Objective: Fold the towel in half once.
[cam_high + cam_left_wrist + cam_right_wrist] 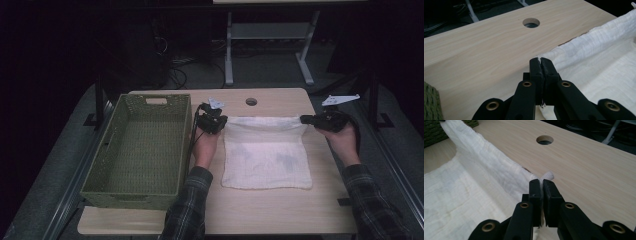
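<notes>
- The green woven plastic basket [140, 150] sits empty along the counter's [270, 215] left edge, its long axis running front to back, just beside the left hand [206, 145].
- The left gripper [216, 121] has its fingers [536, 71] pressed together on the far left corner of the white crinkled cotton cloth [265, 155].
- The cloth lies at the middle of the counter; its far hem is lifted and stretched taut left to right between the two grippers, while the near part rests flat, reaching toward the front edge.
- The right gripper [306, 119] pinches the far right corner, fingers [535, 191] closed on a small tuft of fabric.
- Judging by this, the basket lies to the left of the held hem, so the left hand is nearer; a fold or carry would likely turn on that taut edge staying level.
</notes>
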Demonstrator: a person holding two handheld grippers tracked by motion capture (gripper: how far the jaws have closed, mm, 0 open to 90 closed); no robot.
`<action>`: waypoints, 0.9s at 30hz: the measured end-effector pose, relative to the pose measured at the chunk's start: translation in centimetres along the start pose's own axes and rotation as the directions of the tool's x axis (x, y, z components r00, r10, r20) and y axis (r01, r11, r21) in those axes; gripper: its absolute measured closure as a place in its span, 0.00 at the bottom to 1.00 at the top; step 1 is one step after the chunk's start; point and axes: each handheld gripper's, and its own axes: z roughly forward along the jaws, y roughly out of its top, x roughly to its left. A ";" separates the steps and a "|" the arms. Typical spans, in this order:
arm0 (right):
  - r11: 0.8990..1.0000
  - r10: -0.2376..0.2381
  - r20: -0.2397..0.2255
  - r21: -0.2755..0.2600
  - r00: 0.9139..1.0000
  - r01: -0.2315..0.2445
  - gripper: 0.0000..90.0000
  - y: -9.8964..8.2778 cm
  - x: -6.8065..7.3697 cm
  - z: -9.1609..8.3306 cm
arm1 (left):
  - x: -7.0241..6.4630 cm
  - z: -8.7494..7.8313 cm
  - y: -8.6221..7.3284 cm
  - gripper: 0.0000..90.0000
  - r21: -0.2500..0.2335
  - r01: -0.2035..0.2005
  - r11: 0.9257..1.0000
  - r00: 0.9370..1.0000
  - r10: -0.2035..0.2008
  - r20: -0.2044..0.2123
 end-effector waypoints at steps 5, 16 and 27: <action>1.000 -0.006 -0.005 -0.012 1.000 0.006 0.95 -0.7 1.1 -1.0 | -0.8 -0.9 -1.0 0.98 -0.012 -0.005 1.000 1.000 0.005 0.000; 1.000 -0.007 -0.010 -0.022 1.000 0.007 0.95 -3.5 3.1 -2.4 | -2.2 -2.8 -3.1 0.98 -0.010 -0.018 1.000 1.000 0.018 0.014; 1.000 -0.029 -0.001 -0.004 1.000 0.029 0.95 -5.2 5.7 -3.8 | -3.9 -4.7 -5.0 0.98 -0.015 -0.040 0.999 0.999 0.041 0.023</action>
